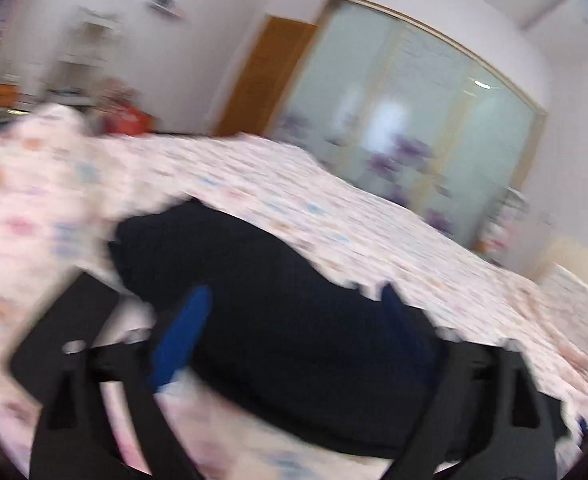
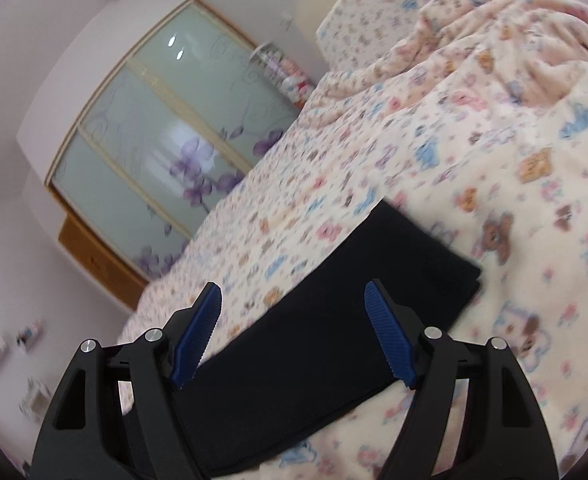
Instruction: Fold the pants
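The dark pants [image 2: 326,344] are laid folded into a flat strip on the bed [image 2: 494,184] (patterned cover). Both the left gripper [image 1: 294,312] and right gripper [image 2: 294,320] are held spread above them, nothing grasped.

Matt dark cloth pants [image 2: 334,344]

Dark pants [image 1: 278,320] lie blurred on patterned bedspread [image 1: 374,232].

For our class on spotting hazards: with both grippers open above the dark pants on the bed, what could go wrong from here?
1. The pants already lie as a neat folded strip; a careless grab by the right gripper could undo the fold.
2. The rumpled blanket touches the pants' far end, so fingers may pinch it too.
3. The left gripper view is motion-blurred; fast moves may miss the edge.
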### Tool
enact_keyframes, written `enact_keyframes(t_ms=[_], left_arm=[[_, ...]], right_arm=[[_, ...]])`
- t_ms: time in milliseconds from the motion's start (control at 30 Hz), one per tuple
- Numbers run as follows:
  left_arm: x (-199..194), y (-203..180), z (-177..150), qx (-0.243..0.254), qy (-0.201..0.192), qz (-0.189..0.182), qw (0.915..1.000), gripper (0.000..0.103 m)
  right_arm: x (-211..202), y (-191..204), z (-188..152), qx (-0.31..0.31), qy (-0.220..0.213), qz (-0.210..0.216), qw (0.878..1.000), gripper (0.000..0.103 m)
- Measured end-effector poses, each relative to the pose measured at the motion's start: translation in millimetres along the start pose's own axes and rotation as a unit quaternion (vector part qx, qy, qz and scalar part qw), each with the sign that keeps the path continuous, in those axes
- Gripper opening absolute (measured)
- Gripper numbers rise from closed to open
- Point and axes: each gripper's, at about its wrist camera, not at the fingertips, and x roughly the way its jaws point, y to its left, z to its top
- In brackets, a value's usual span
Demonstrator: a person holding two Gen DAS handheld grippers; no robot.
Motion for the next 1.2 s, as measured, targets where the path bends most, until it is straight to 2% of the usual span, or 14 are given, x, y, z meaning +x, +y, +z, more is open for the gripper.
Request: enact_keyframes(t_ms=[67,167,300,367,400,433,500,567,667,733,767,1000,1067,1200], left_arm=[[23,-17,-7,0.007,0.050,-0.039,0.9980,0.096],[49,-25,-27,0.007,0.097,-0.067,0.9930,0.096],[76,-19,-47,0.024,0.144,-0.028,0.9888,0.094],[87,-12,-49,0.024,0.165,-0.018,0.9858,0.090],[89,-13,-50,0.026,0.167,-0.016,0.9855,0.089],[89,-13,-51,0.031,0.168,-0.013,0.9853,0.089],[87,-15,-55,0.042,0.165,-0.006,0.9853,0.090],[86,-15,-56,0.048,0.162,-0.010,0.9856,0.093],[86,-13,-57,0.039,0.159,-0.032,0.9859,0.099],[88,-17,-59,0.038,0.159,-0.036,0.9859,0.100],[88,-17,-59,0.039,0.159,-0.036,0.9859,0.101],[91,-19,-60,0.042,0.159,-0.035,0.9858,0.101],[91,-20,-60,0.043,0.159,-0.034,0.9857,0.101],[90,-22,-61,0.043,0.159,-0.034,0.9857,0.101]], right_arm=[[0,-9,4,0.014,0.000,-0.001,1.000,0.076],[6,-21,9,0.032,0.017,0.004,0.999,0.076],[20,-22,10,0.011,0.046,0.003,0.999,0.076],[35,-31,6,0.012,0.079,-0.041,0.996,0.085],[49,-44,1,0.025,0.116,-0.085,0.989,0.085],[58,-53,-4,0.034,0.140,-0.090,0.985,0.083],[57,-48,-2,0.020,0.137,-0.092,0.986,0.082],[44,-41,1,0.025,0.116,-0.067,0.991,0.083],[17,-48,6,0.081,0.075,-0.017,0.994,0.083],[15,-58,4,0.112,0.084,-0.006,0.990,0.080],[17,-62,4,0.122,0.092,-0.005,0.988,0.072],[20,-73,0,0.139,0.107,-0.070,0.982,0.049],[21,-75,-3,0.139,0.111,-0.090,0.980,0.038],[15,-76,-5,0.149,0.104,-0.109,0.977,0.038]])
